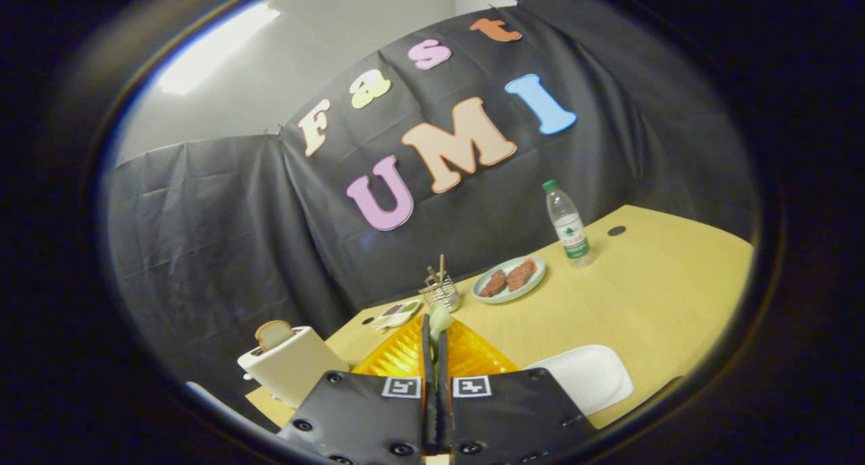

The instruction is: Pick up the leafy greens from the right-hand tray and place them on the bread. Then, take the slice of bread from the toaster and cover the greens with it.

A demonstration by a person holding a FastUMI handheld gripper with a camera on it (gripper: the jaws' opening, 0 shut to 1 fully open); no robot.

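Note:
My gripper (434,330) is shut on a pale leafy green (440,318), which pokes out past the fingertips and hangs above an orange ridged tray (399,357). A white tray (586,377) lies on the table just right of the fingers. Left of the fingers stands a white toaster (295,365) with a slice of bread (273,334) sticking up from its slot. The gripper body hides the near part of the orange tray.
Beyond the fingers stand a wire holder with utensils (440,291) and a small sauce dish (397,313). Further right are a pale plate (484,296) with two pieces of meat and a water bottle (567,225). The yellow table (662,289) stretches right.

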